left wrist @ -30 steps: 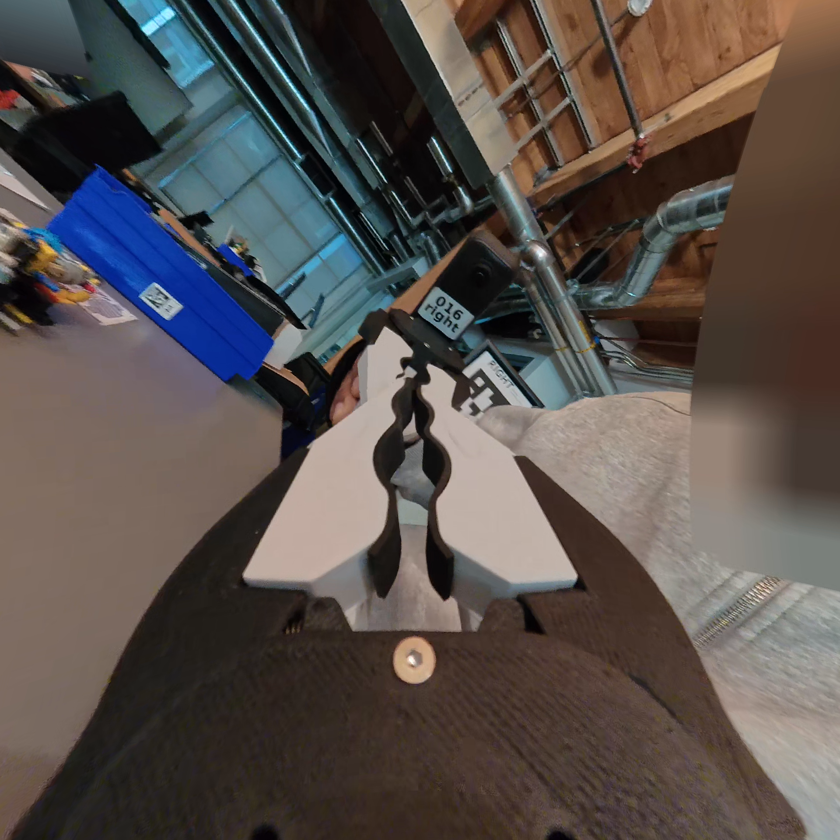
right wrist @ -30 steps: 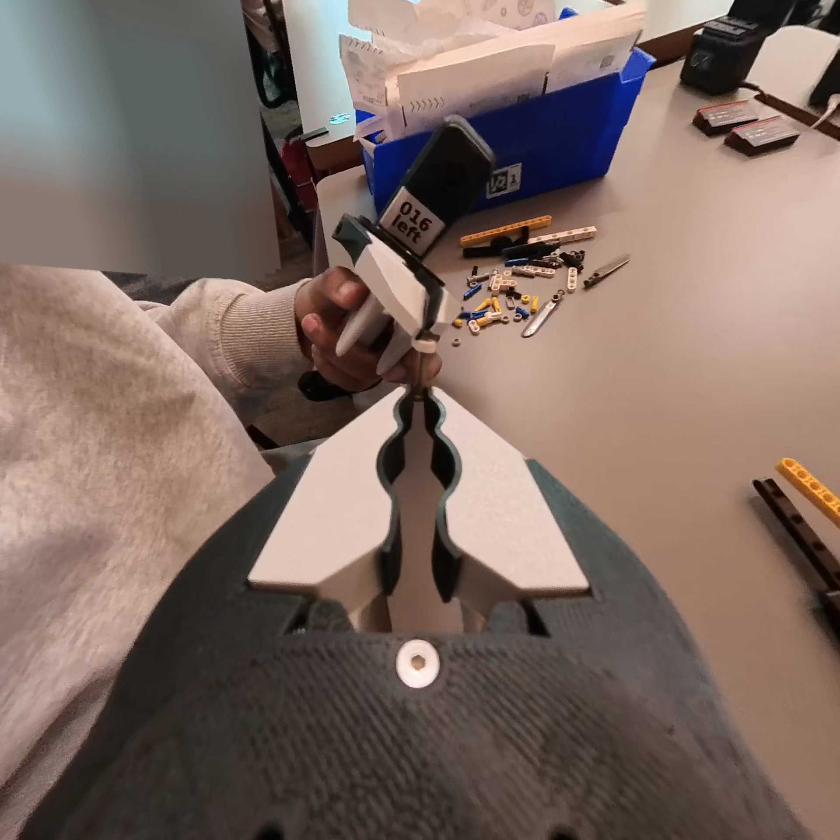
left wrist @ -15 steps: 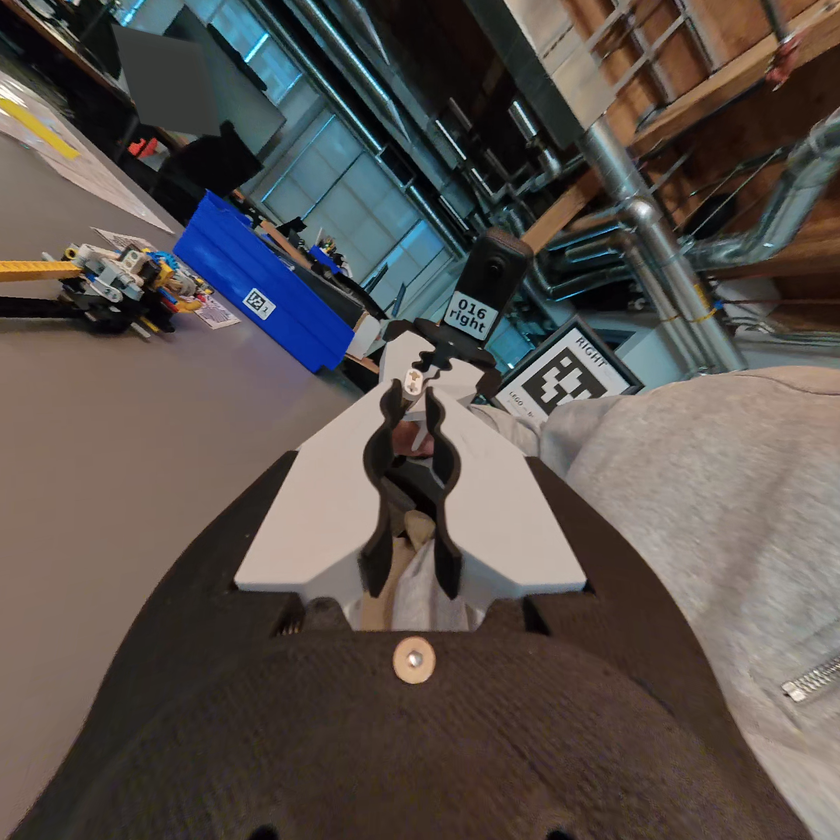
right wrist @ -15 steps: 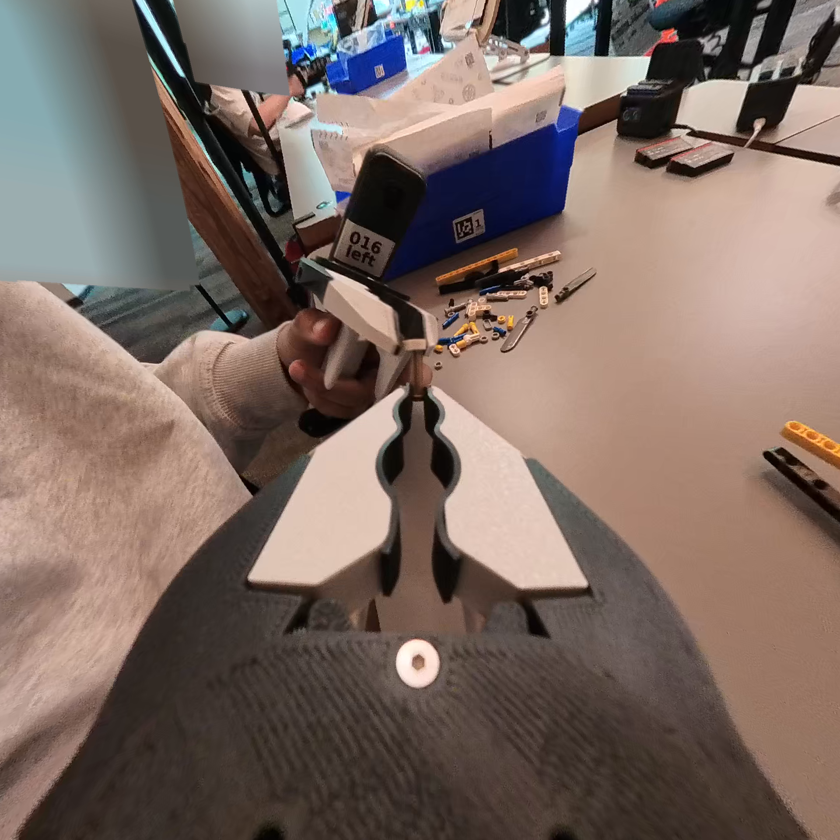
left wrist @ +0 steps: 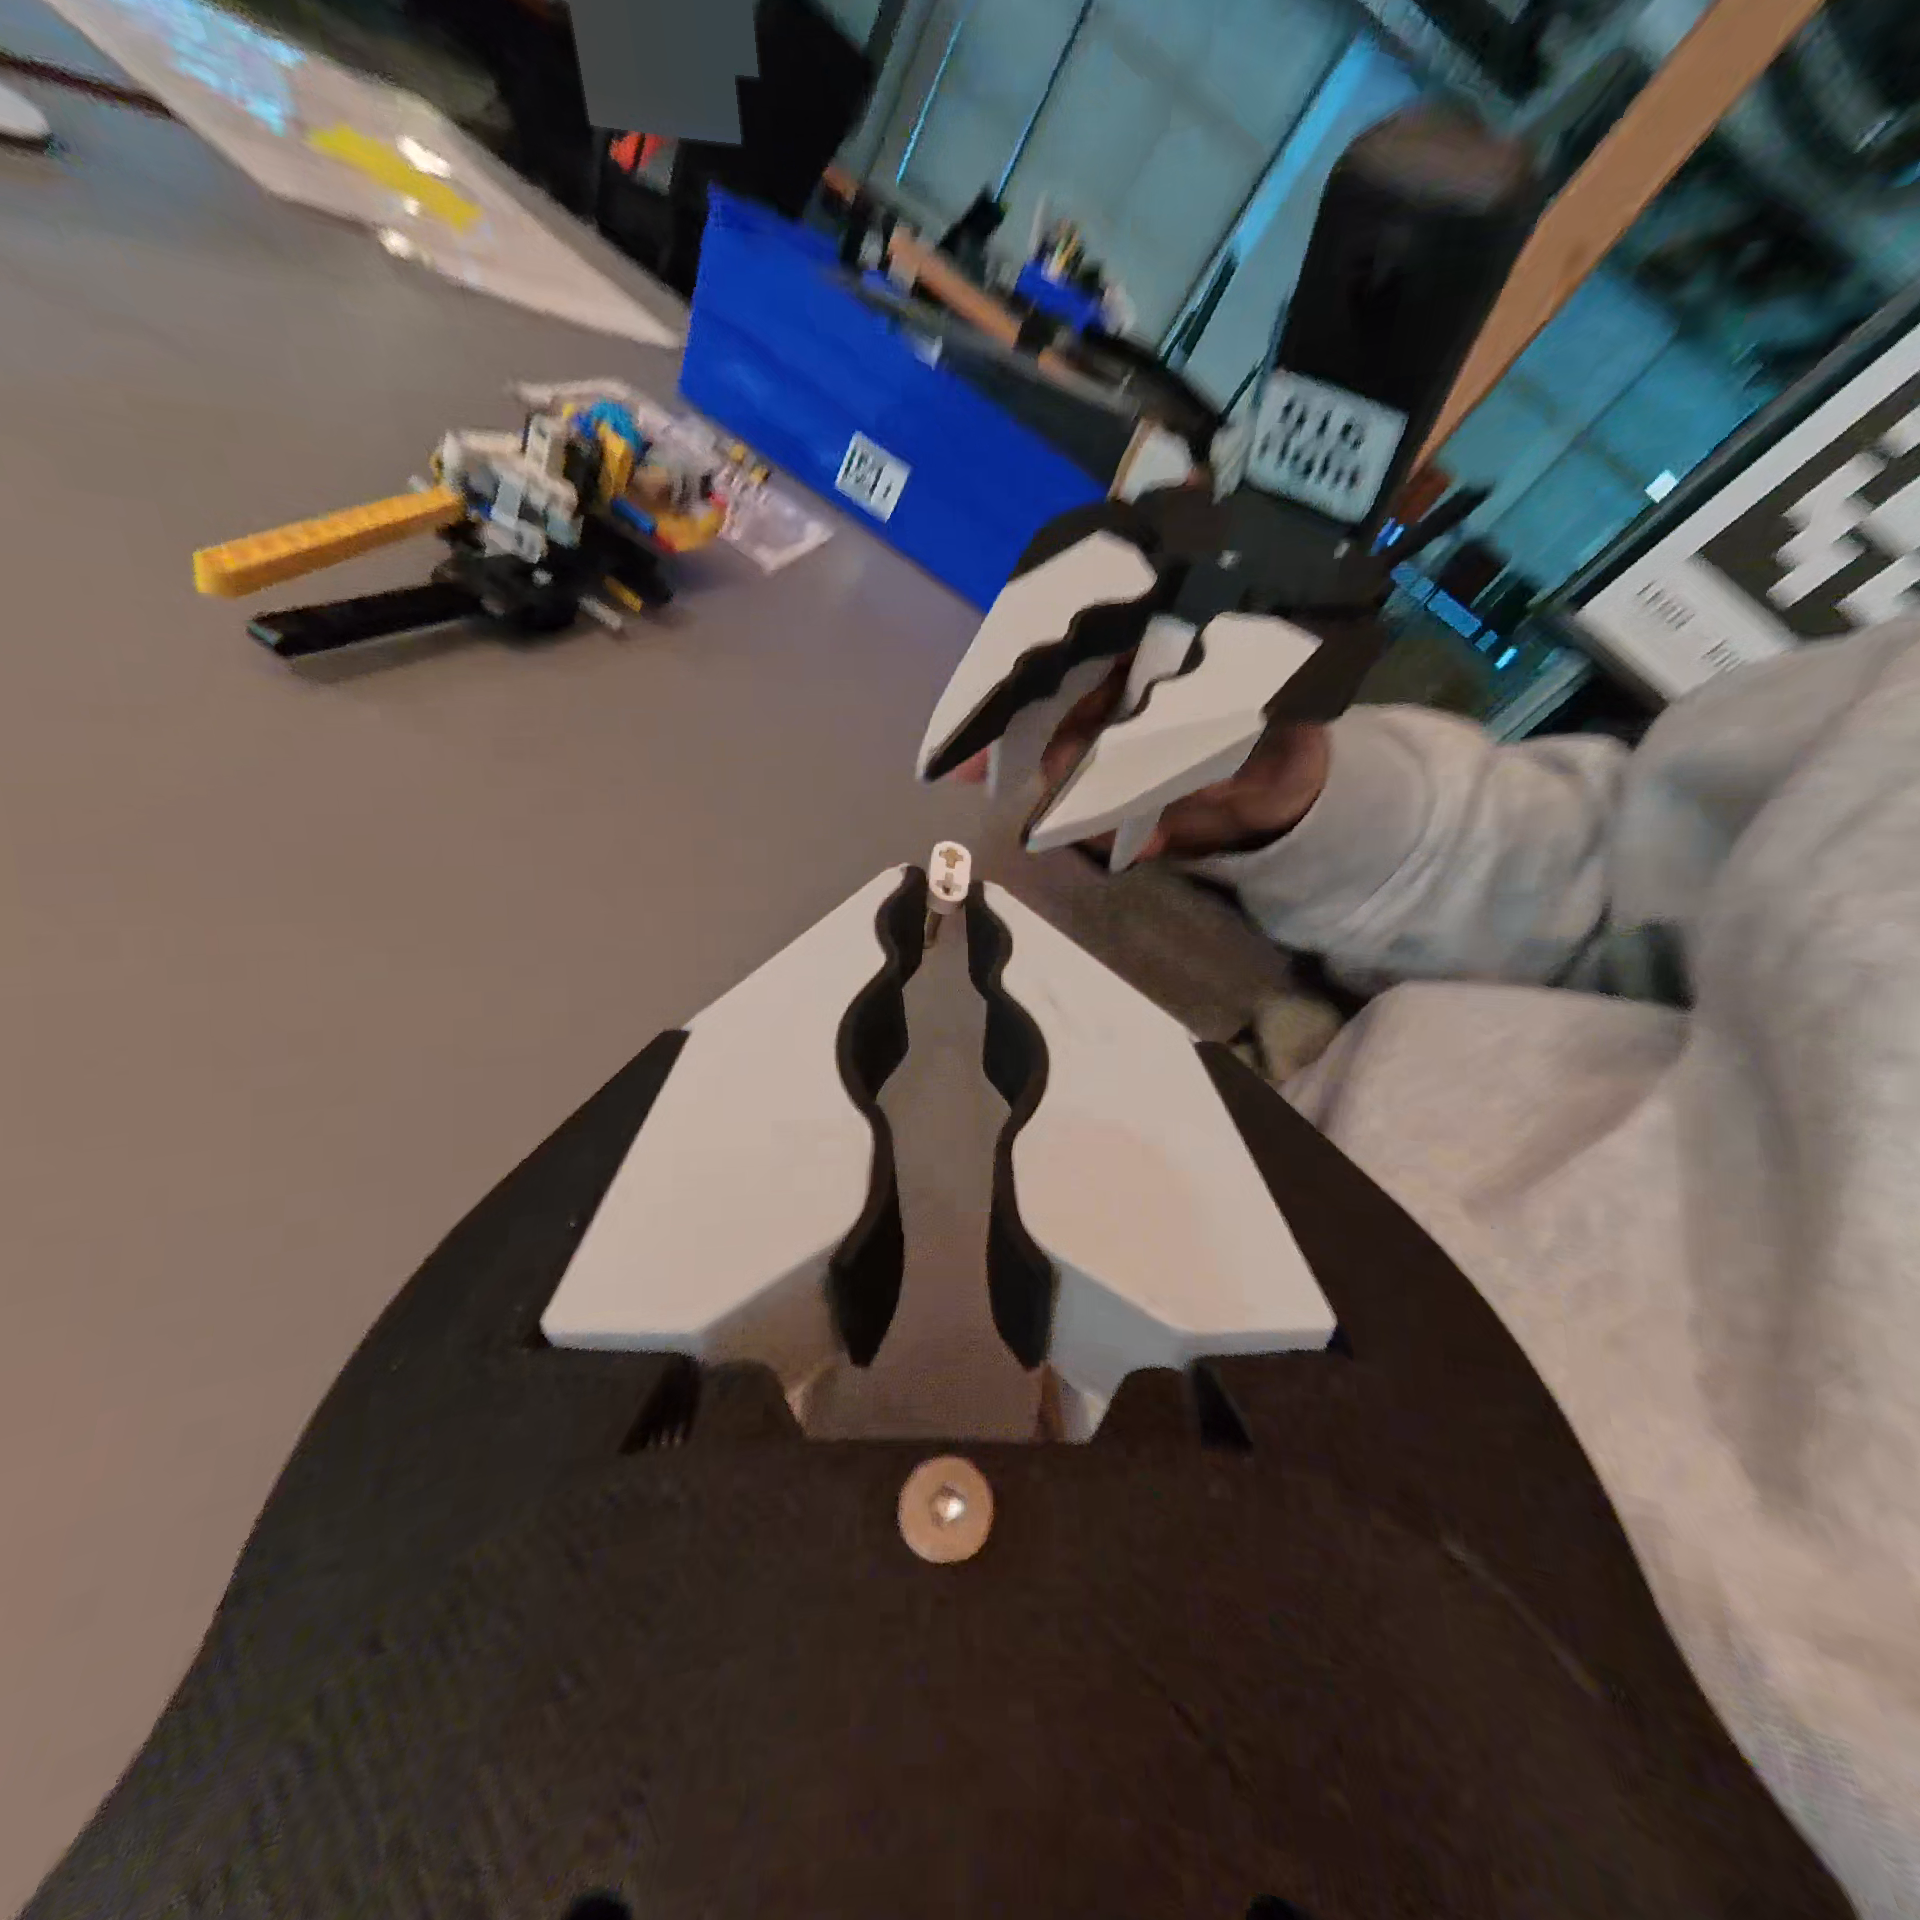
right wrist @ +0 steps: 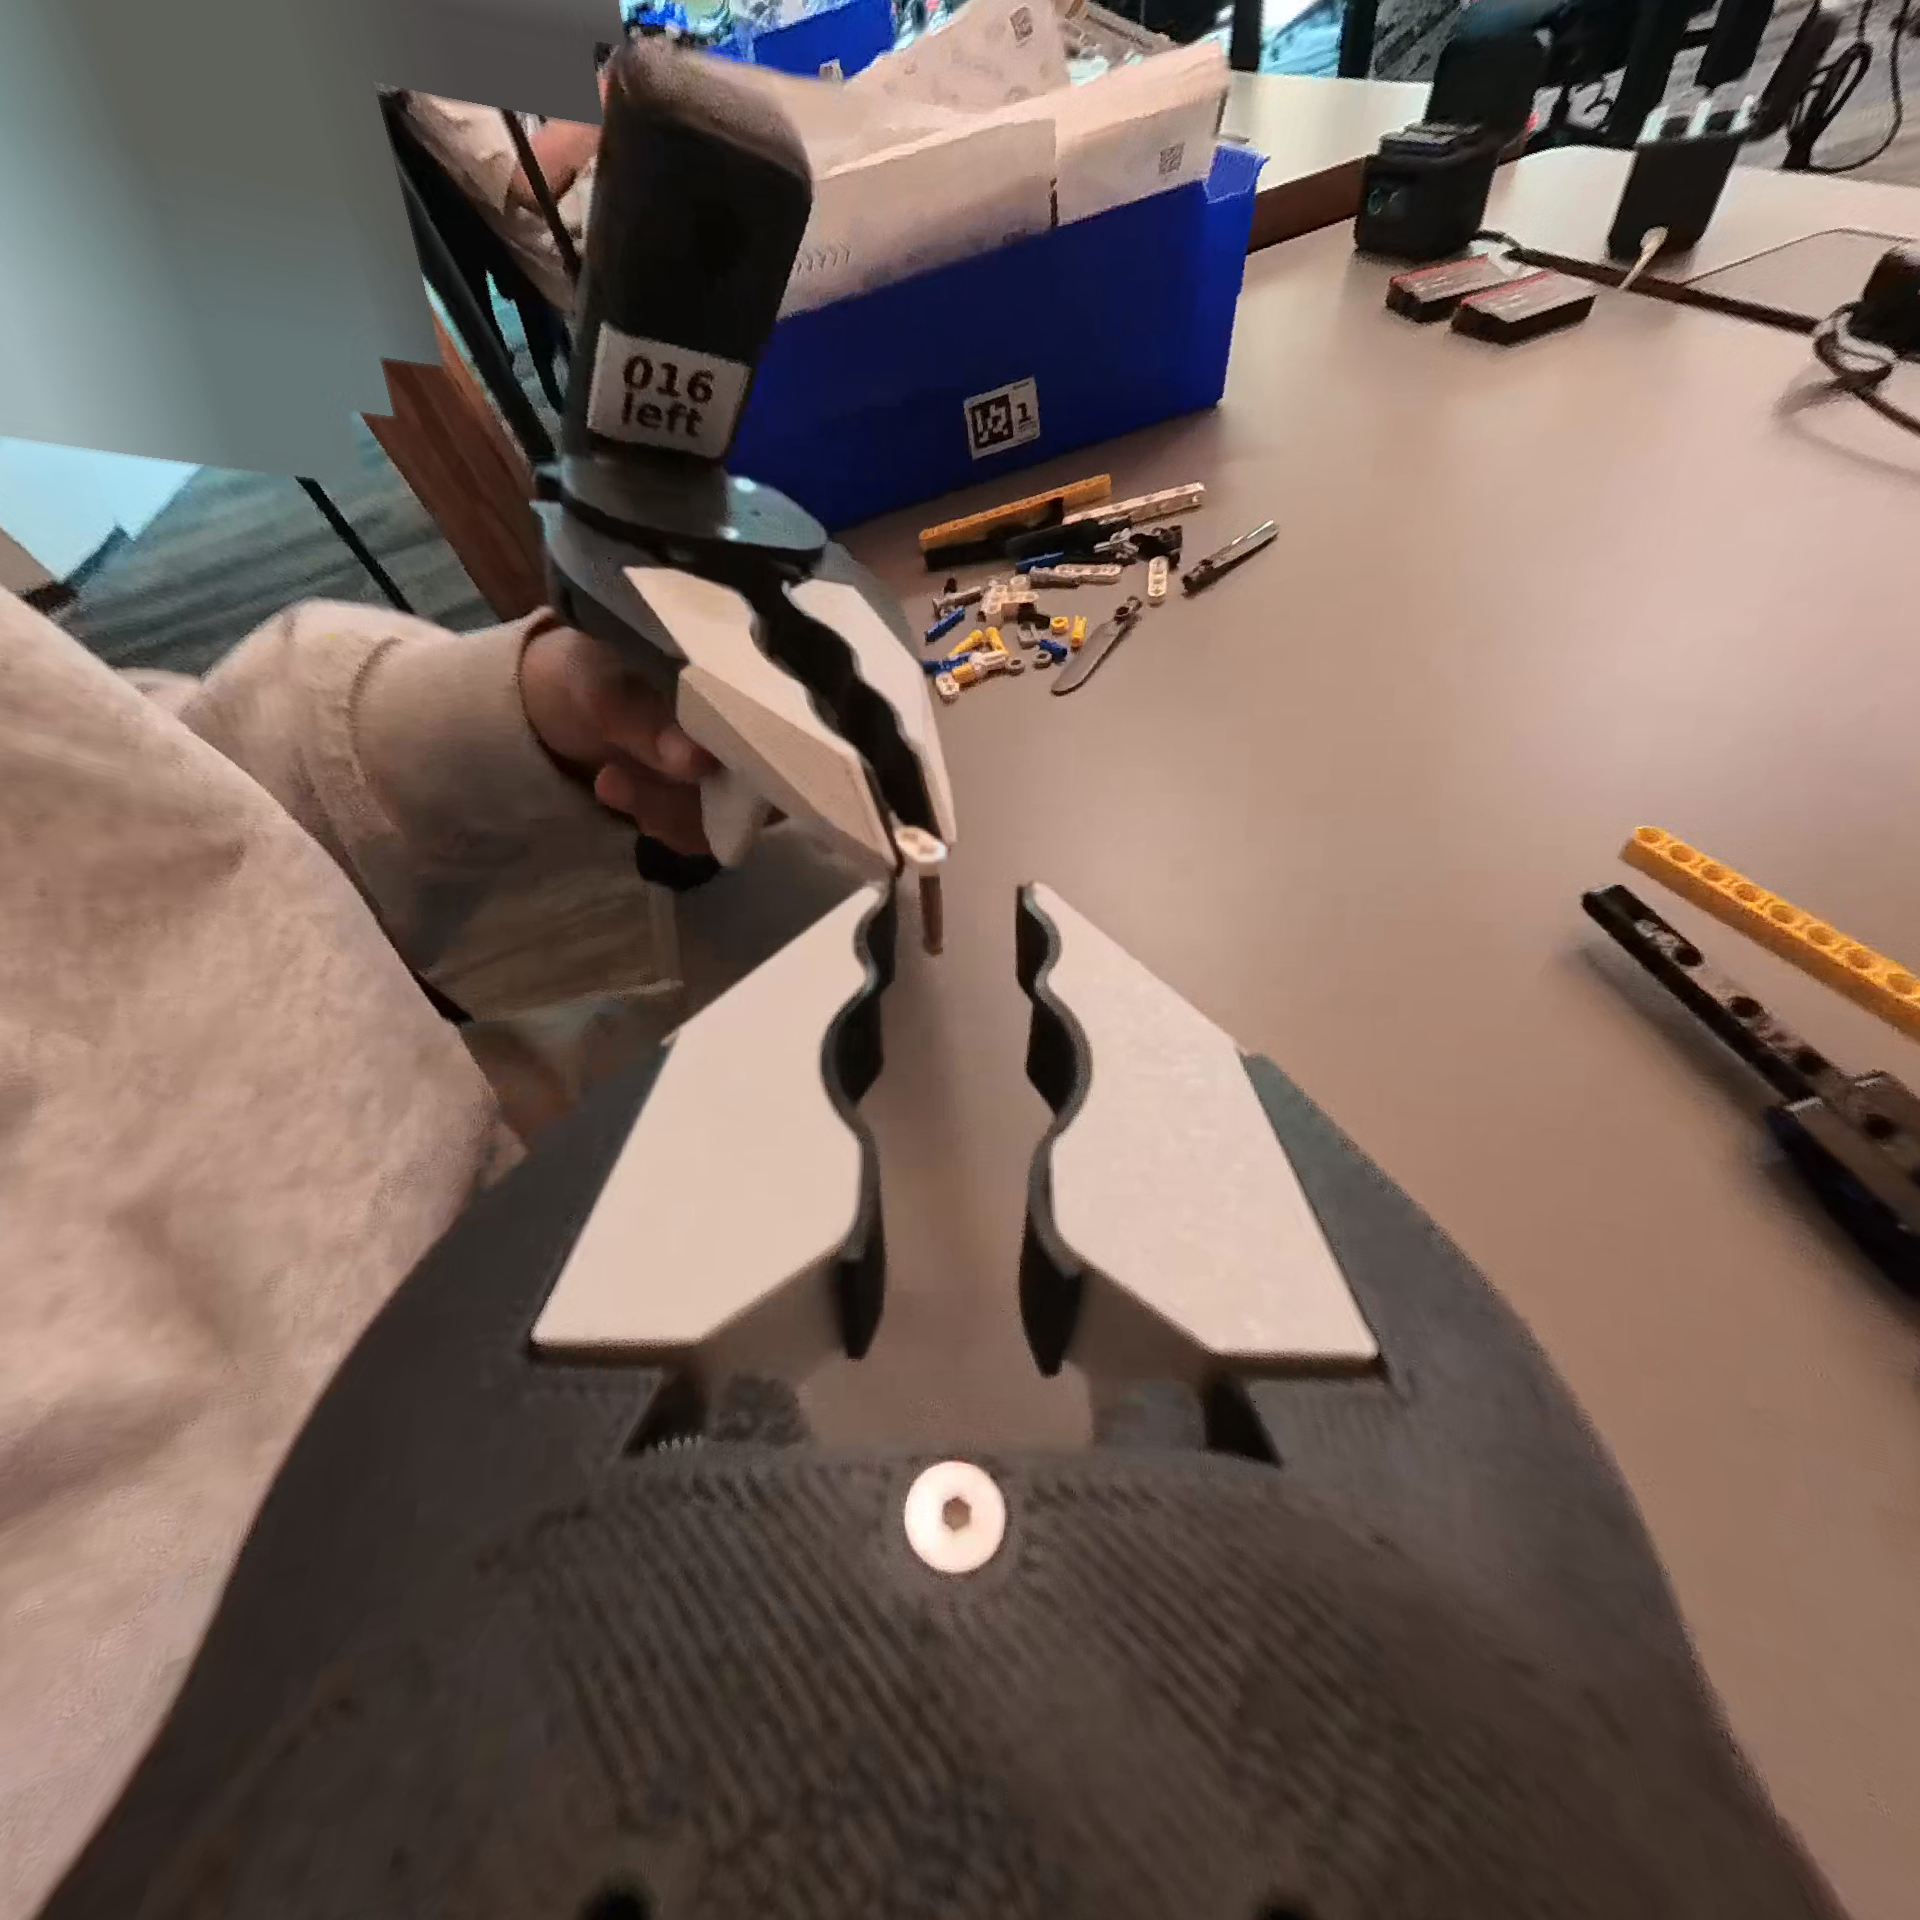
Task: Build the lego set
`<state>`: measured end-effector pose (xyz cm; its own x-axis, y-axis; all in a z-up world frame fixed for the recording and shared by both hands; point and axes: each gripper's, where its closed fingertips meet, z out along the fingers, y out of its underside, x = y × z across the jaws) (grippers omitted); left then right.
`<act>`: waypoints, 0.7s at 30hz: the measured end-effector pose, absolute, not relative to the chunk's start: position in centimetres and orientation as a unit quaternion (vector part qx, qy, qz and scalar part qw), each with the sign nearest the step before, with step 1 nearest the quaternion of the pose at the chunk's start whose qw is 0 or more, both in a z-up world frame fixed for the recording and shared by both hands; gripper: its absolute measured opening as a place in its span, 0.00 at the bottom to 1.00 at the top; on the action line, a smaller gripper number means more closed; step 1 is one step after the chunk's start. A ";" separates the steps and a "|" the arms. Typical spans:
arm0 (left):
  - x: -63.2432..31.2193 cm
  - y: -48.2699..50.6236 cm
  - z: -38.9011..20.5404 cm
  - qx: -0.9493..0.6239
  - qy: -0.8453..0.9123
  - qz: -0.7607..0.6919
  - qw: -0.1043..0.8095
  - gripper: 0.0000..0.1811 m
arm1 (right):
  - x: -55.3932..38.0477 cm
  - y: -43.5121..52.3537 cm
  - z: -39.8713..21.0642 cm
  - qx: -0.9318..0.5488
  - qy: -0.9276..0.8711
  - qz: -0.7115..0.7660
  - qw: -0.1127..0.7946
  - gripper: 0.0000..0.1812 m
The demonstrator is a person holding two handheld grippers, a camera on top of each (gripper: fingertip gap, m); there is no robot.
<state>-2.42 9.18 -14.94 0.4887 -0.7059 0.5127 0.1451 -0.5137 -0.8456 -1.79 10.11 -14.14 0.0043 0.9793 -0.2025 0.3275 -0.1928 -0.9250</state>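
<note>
My left gripper (left wrist: 943,906) is shut on a small white connector with a brown axle (left wrist: 948,873), held above the grey table. In the right wrist view the left gripper (right wrist: 920,844) holds that piece (right wrist: 928,883) just ahead of my right gripper (right wrist: 951,902), which is open and empty, its jaws apart around the axle's lower end without touching it. The right gripper also shows in the left wrist view (left wrist: 982,800), open, a little beyond the piece. A part-built lego model (left wrist: 530,509) with yellow and black beams lies on the table at far left.
A blue bin (right wrist: 997,332) full of papers stands at the back, and it also shows in the left wrist view (left wrist: 831,416). Loose small lego parts (right wrist: 1039,613) lie before it. The model's yellow beam (right wrist: 1766,925) and black beam (right wrist: 1704,997) lie at right. Chargers sit at far right. Less than 4 cm separates the two grippers' tips. Both grippers' tips are roughly 20 cm from the part-built lego model (left wrist: 530,509).
My right gripper has opened and let go of the piece. The two grippers have drawn apart and tilted down toward the table. The left gripper keeps the connector.
</note>
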 end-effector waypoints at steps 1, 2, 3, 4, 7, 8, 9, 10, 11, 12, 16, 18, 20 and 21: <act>-2.1 9.1 -15.8 -0.746 0.205 -0.451 0.445 0.03 | -1.6 10.0 -14.5 -0.611 -0.542 0.462 0.347 0.11; -1.7 9.0 -16.6 -0.757 0.220 -0.435 0.436 0.03 | -1.5 9.8 -15.0 -0.606 -0.553 0.459 0.342 0.10; -1.3 8.9 -17.4 -0.766 0.234 -0.420 0.426 0.03 | -1.3 9.6 -15.5 -0.602 -0.562 0.455 0.338 0.09; -0.9 8.7 -17.7 -0.771 0.244 -0.415 0.416 0.03 | -1.2 9.6 -16.0 -0.598 -0.570 0.450 0.338 0.09; -0.3 8.4 -18.1 -0.778 0.258 -0.404 0.406 0.03 | -1.0 9.3 -17.1 -0.582 -0.594 0.437 0.342 0.05; -0.2 8.3 -18.4 -0.782 0.263 -0.398 0.400 0.03 | -0.9 9.2 -17.4 -0.578 -0.601 0.433 0.342 0.05; -0.2 8.3 -18.7 -0.788 0.265 -0.391 0.395 0.03 | -0.9 9.1 -17.8 -0.574 -0.608 0.428 0.342 0.05; -0.2 8.3 -18.9 -0.793 0.267 -0.384 0.391 0.03 | -0.8 9.0 -18.0 -0.572 -0.613 0.424 0.342 0.05; -0.1 8.2 -19.1 -0.796 0.270 -0.379 0.387 0.03 | -0.8 8.9 -18.2 -0.570 -0.617 0.422 0.340 0.05; -0.1 8.1 -19.4 -0.800 0.272 -0.374 0.382 0.03 | -0.7 8.8 -18.3 -0.569 -0.621 0.422 0.336 0.05; 0.1 7.9 -20.0 -0.810 0.276 -0.364 0.367 0.03 | -0.5 8.3 -18.6 -0.560 -0.639 0.414 0.326 0.06; 0.0 7.9 -20.3 -0.814 0.274 -0.366 0.359 0.03 | -0.5 8.2 -19.1 -0.557 -0.650 0.403 0.324 0.06; 0.0 7.7 -20.4 -0.815 0.274 -0.370 0.352 0.03 | -0.5 8.0 -19.4 -0.556 -0.657 0.396 0.321 0.06; 0.0 7.6 -20.5 -0.815 0.274 -0.372 0.349 0.03 | -0.6 7.9 -19.6 -0.554 -0.660 0.393 0.320 0.06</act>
<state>0.02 7.58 -20.46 0.5728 -0.7066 0.4155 -0.1875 -0.6064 -0.7727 -0.57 7.94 -19.56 -0.1801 0.9836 -0.0132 0.4793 0.0760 -0.8744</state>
